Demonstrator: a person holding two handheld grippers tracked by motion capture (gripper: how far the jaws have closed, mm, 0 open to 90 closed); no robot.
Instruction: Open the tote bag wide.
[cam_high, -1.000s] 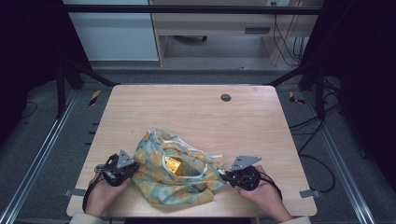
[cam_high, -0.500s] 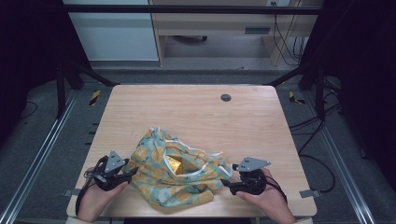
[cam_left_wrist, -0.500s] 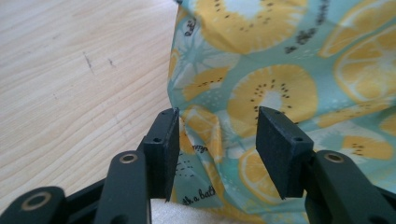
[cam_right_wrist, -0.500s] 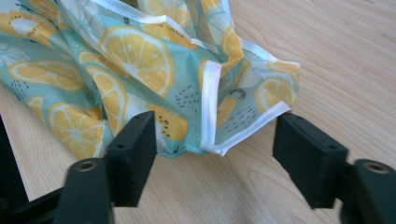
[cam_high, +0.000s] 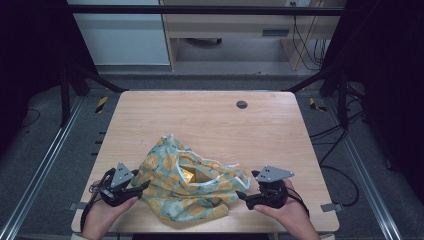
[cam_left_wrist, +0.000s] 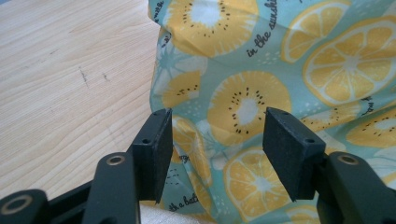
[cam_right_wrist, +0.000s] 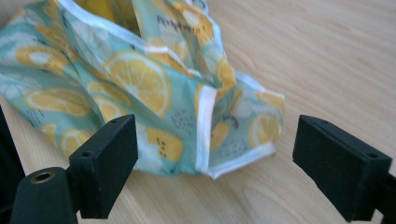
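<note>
Fruit-print cloth bag (cam_high: 192, 187), crumpled, white-trimmed, on wood-grain table (cam_high: 200, 120)

The crumpled fruit-print cloth bag (cam_high: 190, 187) blocks the table's (cam_high: 200, 120) near middle. The far half lies open except for a small round grommet (cam_high: 242, 104).

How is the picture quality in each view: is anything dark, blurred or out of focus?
High view: the table is evenly lit, its surroundings nearly black, the image soft. Left gripper view: the fruit-print cloth and its lettering are sharp; the nearest part of the tool is slightly soft. Right gripper view: the cloth's white hem looks blurred, the wood grain mild, no glare.
</note>
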